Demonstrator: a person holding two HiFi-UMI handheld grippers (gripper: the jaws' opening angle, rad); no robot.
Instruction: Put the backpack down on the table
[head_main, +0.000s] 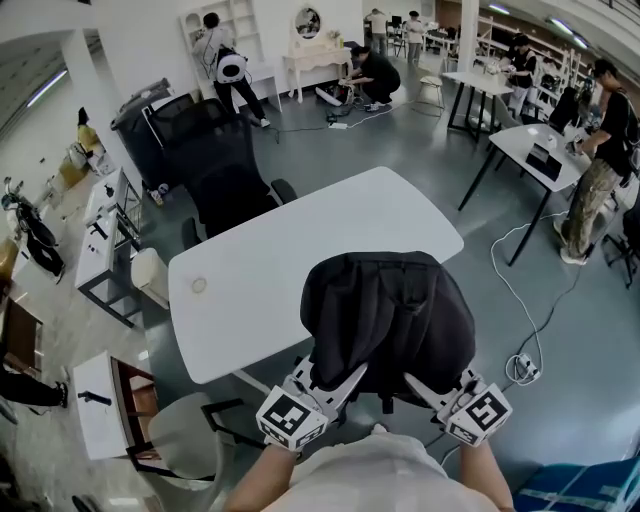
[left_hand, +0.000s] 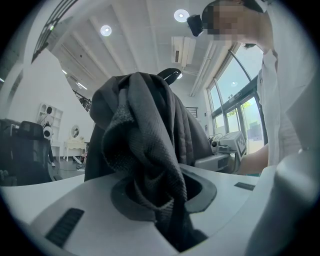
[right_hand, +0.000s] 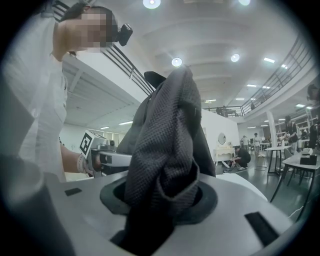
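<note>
A black backpack (head_main: 388, 315) hangs between my two grippers over the near right edge of the white table (head_main: 260, 280). I cannot tell whether its bottom touches the tabletop. My left gripper (head_main: 338, 384) is shut on the backpack's dark woven fabric (left_hand: 145, 150), which bunches up between its jaws (left_hand: 167, 212). On the other side my right gripper (right_hand: 160, 202) is shut on a fold of the same fabric (right_hand: 170, 135); in the head view that gripper (head_main: 428, 388) sits under the bag's near right side. Each gripper view also shows the other gripper behind the bag.
A black office chair (head_main: 225, 180) stands at the table's far side and a white chair (head_main: 190, 435) at its near left corner. A small round mark (head_main: 199, 285) lies on the tabletop. A power strip (head_main: 522, 368) and cable lie on the floor to the right. Other tables and people stand farther back.
</note>
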